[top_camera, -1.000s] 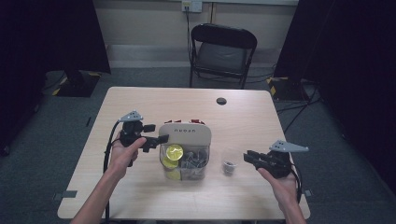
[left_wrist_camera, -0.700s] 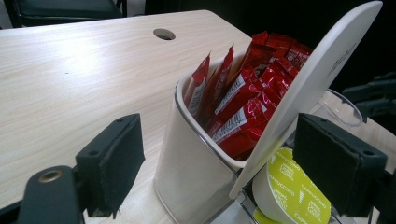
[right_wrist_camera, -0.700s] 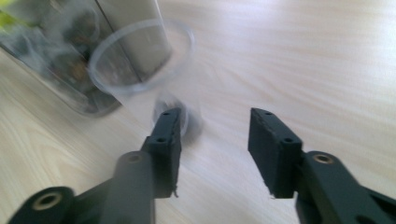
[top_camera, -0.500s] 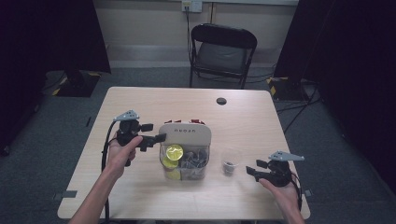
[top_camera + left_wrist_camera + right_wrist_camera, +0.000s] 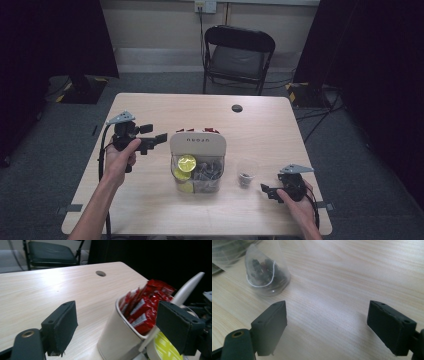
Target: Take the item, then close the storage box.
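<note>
Right gripper (image 5: 267, 190) is seen low at the table's (image 5: 150, 215) near right edge, its jaws spread wide with only bare wood between them in its own view. Those jaws have just been opening, and nothing is held in them; compared with a second ago, the hand has been lowered toward the tabletop. A small clear cup (image 5: 245, 173) with a tea bag (image 5: 263, 273) inside stands just beyond the jaws, apart from them, between the gripper and the caddy (image 5: 198, 160). It can be judged that the bag has been let go into the cup and that this step is finished.

Left gripper (image 5: 156, 140) is held above the table to the left of the caddy, jaws released and gaping, nothing clasped. In its own view the caddy's back compartment, packed with red packets (image 5: 143, 307), is framed between the jaws, untouched. Since a second ago this hand has been drawn back slightly from the caddy.

A next pick from the caddy is probably being prepared, though which item is meant cannot be told.
</note>
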The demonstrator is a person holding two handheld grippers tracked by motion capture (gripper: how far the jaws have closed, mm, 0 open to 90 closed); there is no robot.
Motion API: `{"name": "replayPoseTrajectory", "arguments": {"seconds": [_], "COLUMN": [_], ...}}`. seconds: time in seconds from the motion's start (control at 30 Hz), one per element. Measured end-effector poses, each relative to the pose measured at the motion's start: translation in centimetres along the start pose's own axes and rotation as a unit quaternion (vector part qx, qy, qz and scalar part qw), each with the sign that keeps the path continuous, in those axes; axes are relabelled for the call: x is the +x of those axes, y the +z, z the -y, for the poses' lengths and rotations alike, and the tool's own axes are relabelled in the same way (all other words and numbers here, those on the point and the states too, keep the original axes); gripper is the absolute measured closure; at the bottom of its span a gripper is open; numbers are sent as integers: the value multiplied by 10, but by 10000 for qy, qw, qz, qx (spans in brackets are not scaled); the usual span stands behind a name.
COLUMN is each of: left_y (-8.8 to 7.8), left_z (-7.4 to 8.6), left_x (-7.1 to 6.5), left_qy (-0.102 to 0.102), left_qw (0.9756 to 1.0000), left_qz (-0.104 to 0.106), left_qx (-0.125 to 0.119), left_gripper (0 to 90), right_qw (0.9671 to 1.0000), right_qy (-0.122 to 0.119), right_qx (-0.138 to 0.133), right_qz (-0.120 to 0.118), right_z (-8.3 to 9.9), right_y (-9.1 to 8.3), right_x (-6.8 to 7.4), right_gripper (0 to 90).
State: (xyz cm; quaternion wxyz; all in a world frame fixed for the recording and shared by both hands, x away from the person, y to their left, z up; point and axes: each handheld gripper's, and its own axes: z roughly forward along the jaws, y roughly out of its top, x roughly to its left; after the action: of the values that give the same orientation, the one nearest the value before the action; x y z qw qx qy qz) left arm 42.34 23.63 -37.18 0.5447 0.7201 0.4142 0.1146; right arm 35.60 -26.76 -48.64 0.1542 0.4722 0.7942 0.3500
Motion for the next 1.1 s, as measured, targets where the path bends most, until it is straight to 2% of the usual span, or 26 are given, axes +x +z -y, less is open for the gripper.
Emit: {"name": "replayPoseTrajectory", "arguments": {"seconds": [0.17,0.33,0.4,0.5,0.6,0.73,1.1], "left_y": [4,17,21,28,32,31,25], "left_z": [-5,-3,-2,0,0,-1,-6], "left_x": [-1,8,8,7,3,1,-6], "left_qy": [64,-61,-45,-7,32,43,121], "left_qw": [10000,9999,9999,9998,9998,9998,9998], "left_qz": [-35,-90,-105,-26,25,50,160], "left_qx": [-40,9,59,172,198,160,69], "left_gripper": [164,165,165,165,166,184,197], "right_qw": [9999,9998,9995,9988,9989,9986,9985], "right_qy": [-28,-39,-120,-264,-237,-289,-284], "right_qx": [49,66,34,5,-42,-222,-221], "right_qz": [90,208,291,408,412,385,405], "right_z": [3,5,6,9,10,14,15], "right_y": [2,3,4,5,5,6,5], "right_x": [0,0,0,3,4,2,3], "right_gripper": [160,158,158,142,139,136,135]}}
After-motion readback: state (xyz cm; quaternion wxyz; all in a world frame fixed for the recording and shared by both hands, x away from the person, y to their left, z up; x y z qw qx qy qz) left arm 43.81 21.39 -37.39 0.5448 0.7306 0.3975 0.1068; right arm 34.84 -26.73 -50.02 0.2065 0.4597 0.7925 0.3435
